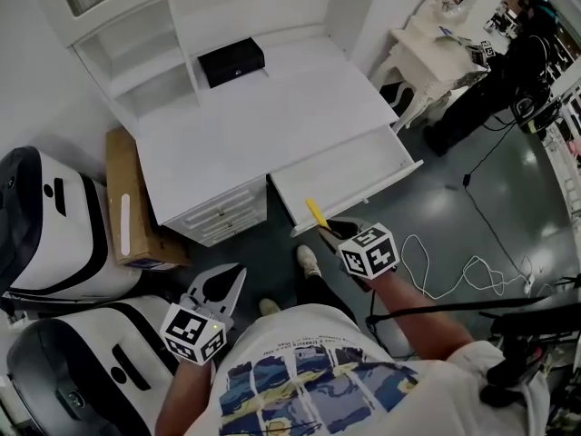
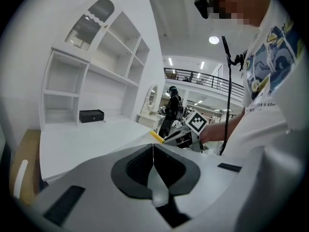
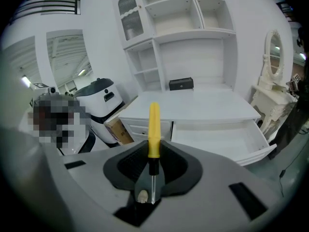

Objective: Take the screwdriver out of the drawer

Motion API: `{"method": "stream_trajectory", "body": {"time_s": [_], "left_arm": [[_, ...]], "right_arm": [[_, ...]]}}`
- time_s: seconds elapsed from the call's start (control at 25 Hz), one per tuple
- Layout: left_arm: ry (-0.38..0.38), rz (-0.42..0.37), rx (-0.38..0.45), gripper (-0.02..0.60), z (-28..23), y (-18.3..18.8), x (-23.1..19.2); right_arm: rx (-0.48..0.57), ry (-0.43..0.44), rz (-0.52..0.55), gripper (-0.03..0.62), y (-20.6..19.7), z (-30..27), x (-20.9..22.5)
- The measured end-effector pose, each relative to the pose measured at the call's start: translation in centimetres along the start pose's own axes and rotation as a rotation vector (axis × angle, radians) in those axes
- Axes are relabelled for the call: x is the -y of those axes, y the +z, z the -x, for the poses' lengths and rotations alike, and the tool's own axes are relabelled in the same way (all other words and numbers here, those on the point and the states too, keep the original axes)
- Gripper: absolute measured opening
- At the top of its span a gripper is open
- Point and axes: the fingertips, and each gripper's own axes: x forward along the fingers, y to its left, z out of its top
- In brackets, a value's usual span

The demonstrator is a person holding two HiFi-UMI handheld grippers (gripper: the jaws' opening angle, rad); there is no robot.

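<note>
A screwdriver with a yellow handle sticks out of my right gripper, which is shut on it in front of the open white drawer, above the floor. In the right gripper view the handle points up and away between the dark pads, and the thin metal shaft runs back toward the camera. The drawer shows bare white inside. My left gripper hangs lower left, near the desk's small drawers, with its jaws pressed together and nothing between them.
A black box sits at the back of the white desk. A cardboard box and white-and-black machines stand left of the desk. Cables lie on the dark floor at right, and a white dressing table stands beyond.
</note>
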Motion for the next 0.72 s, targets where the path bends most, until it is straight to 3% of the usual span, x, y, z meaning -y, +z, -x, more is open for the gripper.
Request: {"method": "stream_trajectory", "body": {"time_s": [0.72], "left_arm": [[0.005,-0.007,-0.005,0.014,2.7,-1.6,2.0]], "right_arm": [[0.03,0.032,0.049,0.094,-0.8,2.0,-4.5]]}}
